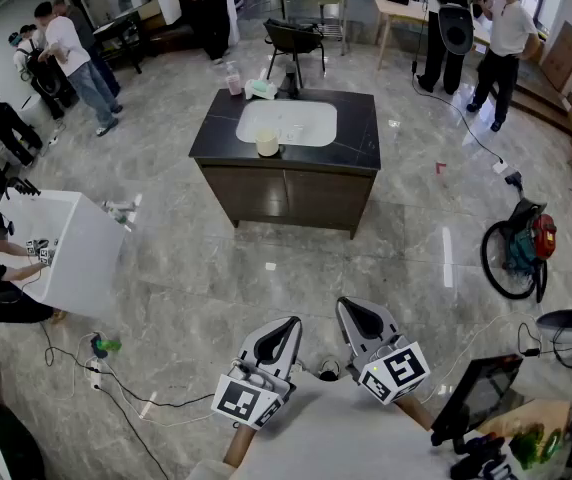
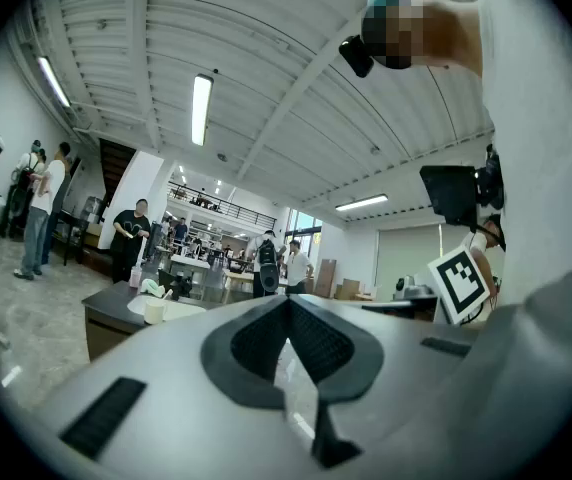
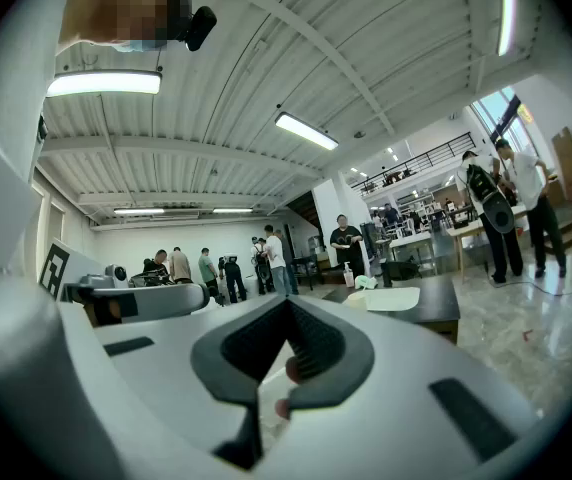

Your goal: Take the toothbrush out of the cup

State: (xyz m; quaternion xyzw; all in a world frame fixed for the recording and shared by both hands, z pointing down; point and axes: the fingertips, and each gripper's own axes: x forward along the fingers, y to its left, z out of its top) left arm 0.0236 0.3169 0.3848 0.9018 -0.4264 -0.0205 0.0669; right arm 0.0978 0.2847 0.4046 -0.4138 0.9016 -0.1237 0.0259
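A cream cup stands at the front edge of the white basin in a dark sink counter, far ahead across the floor. I cannot make out a toothbrush in it at this distance. The left gripper view shows the same cup small at the left. My left gripper and right gripper are low in the head view, side by side, level, pointing toward the counter. Both are shut with nothing between the jaws, as seen for the left gripper and the right gripper.
A pink bottle and a green cloth sit at the counter's back left. A chair stands behind it. A white table with a crouched person is left, a wheeled device right. Cables cross the floor. Several people stand around.
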